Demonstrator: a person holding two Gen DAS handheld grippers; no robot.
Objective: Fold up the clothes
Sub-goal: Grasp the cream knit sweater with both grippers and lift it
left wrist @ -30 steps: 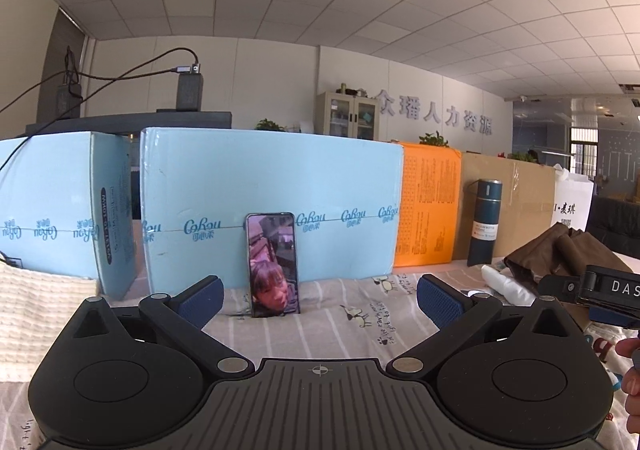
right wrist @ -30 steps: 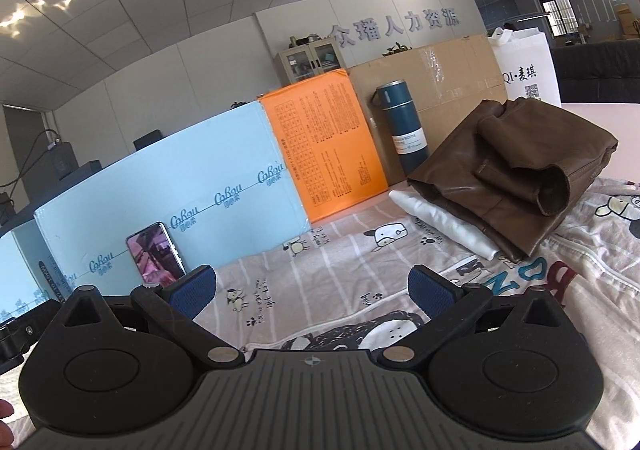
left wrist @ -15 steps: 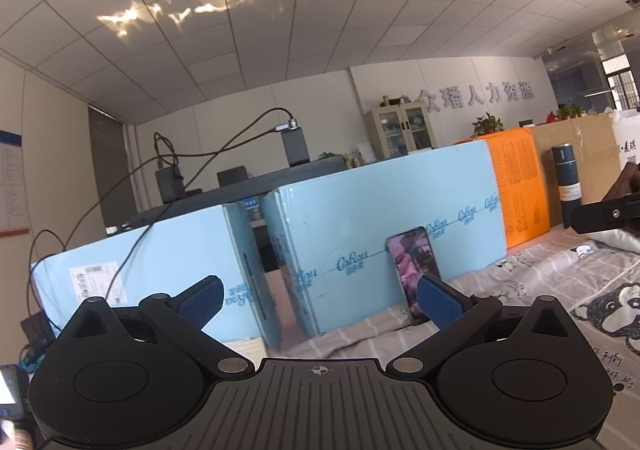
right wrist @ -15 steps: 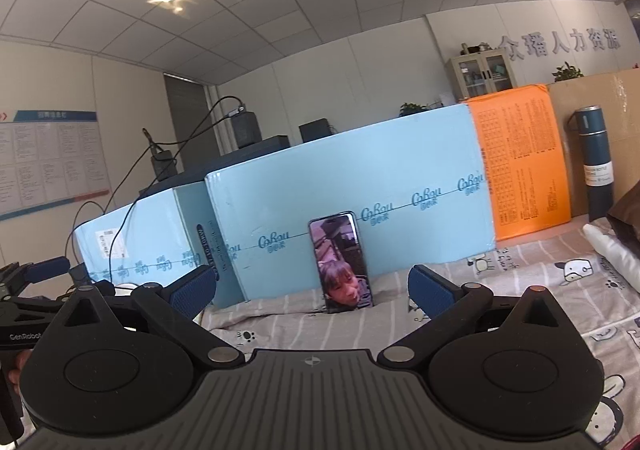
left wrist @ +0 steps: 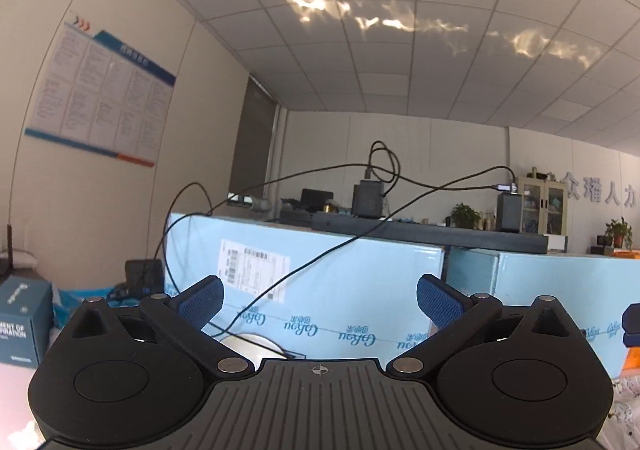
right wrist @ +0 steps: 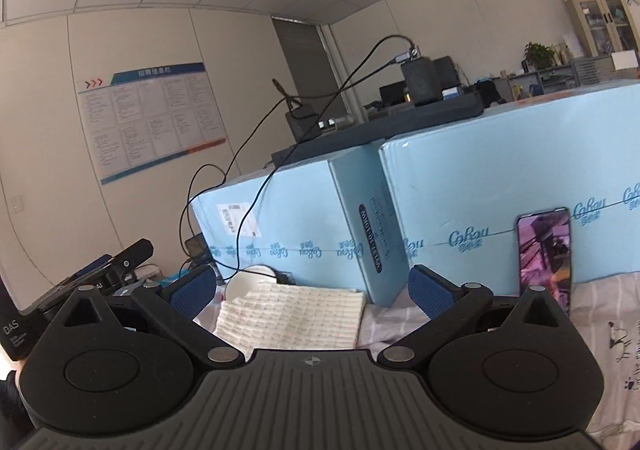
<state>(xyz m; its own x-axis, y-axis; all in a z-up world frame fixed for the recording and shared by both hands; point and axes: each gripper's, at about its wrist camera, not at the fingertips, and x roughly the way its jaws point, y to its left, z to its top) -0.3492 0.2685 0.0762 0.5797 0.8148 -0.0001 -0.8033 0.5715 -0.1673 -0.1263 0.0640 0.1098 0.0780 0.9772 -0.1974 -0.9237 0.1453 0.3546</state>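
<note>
A folded cream waffle-knit cloth (right wrist: 292,316) lies on the printed bed sheet (right wrist: 612,314) in front of the light blue boxes (right wrist: 480,209). My right gripper (right wrist: 308,290) is open and empty, held above and just before that cloth. My left gripper (left wrist: 318,304) is open and empty, pointing over the blue boxes (left wrist: 340,290) toward the back wall; no clothing shows in its view. The left gripper's body shows at the left edge of the right wrist view (right wrist: 80,282).
A phone (right wrist: 544,254) leans upright against the blue box. A white round dish (right wrist: 250,280) sits behind the cloth. Black cables (left wrist: 280,250) hang over the boxes from chargers on a dark shelf (left wrist: 428,232). A small teal box (left wrist: 22,324) stands at the left.
Both grippers have swung left and tilted up. The brown jacket, flask and orange box have left view; the cream cloth and the wall poster have come into view. Both stay open.
</note>
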